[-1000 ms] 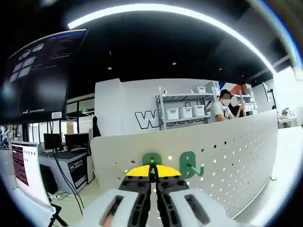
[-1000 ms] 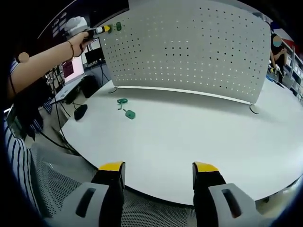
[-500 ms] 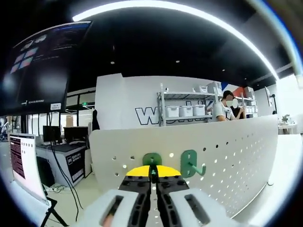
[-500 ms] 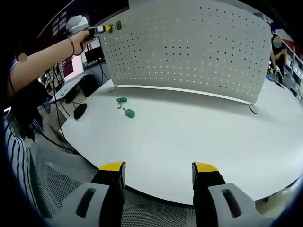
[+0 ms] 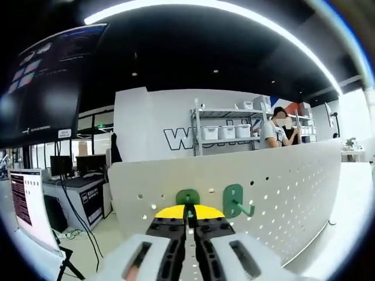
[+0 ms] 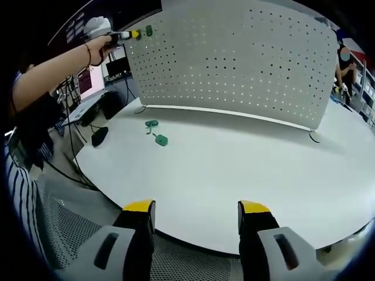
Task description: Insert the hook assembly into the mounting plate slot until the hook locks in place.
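Note:
In the left gripper view my left gripper (image 5: 188, 209) is shut on a green hook (image 5: 188, 197), held against the top strip of the white perforated mounting plate (image 5: 281, 175). A second green hook (image 5: 234, 201) hangs on the plate just to its right. In the right gripper view the left gripper (image 6: 126, 35) is at the plate's (image 6: 234, 64) upper left corner, with green (image 6: 148, 30) beside its yellow tips. My right gripper (image 6: 196, 208) is open with nothing between its jaws, low over the table's near edge. Two loose green hooks (image 6: 156, 132) lie on the white table (image 6: 246, 170).
A person's arm (image 6: 53, 73) reaches to the plate from the left. A black mouse (image 6: 99, 136) lies at the table's left edge, with monitors (image 6: 88, 82) beyond. Behind the plate are shelves (image 5: 225, 132) and people (image 5: 280, 130). A large dark screen (image 5: 41, 82) hangs at upper left.
The left gripper view has shifted slightly; the held hook stays at the plate's top strip. The right gripper has not moved.

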A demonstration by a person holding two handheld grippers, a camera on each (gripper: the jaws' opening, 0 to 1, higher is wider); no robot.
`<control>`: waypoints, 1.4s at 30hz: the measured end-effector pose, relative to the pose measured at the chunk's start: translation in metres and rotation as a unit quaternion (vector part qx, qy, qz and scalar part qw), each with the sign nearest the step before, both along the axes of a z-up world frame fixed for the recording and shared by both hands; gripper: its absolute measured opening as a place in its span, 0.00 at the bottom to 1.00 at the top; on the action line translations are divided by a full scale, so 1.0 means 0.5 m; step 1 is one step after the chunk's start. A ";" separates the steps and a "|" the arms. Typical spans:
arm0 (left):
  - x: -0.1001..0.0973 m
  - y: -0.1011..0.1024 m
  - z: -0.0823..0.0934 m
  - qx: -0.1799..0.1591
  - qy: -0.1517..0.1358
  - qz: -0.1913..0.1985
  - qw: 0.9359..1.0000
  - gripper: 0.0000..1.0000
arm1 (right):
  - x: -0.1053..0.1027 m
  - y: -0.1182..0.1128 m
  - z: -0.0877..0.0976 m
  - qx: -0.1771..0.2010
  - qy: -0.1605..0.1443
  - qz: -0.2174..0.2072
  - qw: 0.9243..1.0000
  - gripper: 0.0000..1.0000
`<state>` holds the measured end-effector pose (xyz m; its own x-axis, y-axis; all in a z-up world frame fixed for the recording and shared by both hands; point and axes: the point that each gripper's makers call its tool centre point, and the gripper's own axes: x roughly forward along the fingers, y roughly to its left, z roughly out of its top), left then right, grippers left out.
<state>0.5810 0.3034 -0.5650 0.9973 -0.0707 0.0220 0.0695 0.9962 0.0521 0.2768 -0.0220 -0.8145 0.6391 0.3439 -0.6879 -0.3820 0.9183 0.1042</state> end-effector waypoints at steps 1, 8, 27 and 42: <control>-0.002 -0.002 0.001 -0.001 0.003 -0.002 1.000 0.04 | 0.000 0.001 0.001 0.000 -0.001 0.001 1.000 0.54; -0.027 -0.025 0.033 -0.009 0.005 -0.028 1.000 0.18 | 0.001 0.001 0.004 -0.003 -0.007 0.002 1.000 0.54; -0.120 -0.060 0.000 -0.057 0.084 -0.109 0.989 0.60 | 0.001 0.005 0.014 -0.008 -0.023 0.009 1.000 0.55; -0.172 -0.025 -0.074 -0.086 0.151 -0.143 0.974 0.75 | -0.002 0.008 0.013 -0.017 -0.028 0.019 0.999 0.55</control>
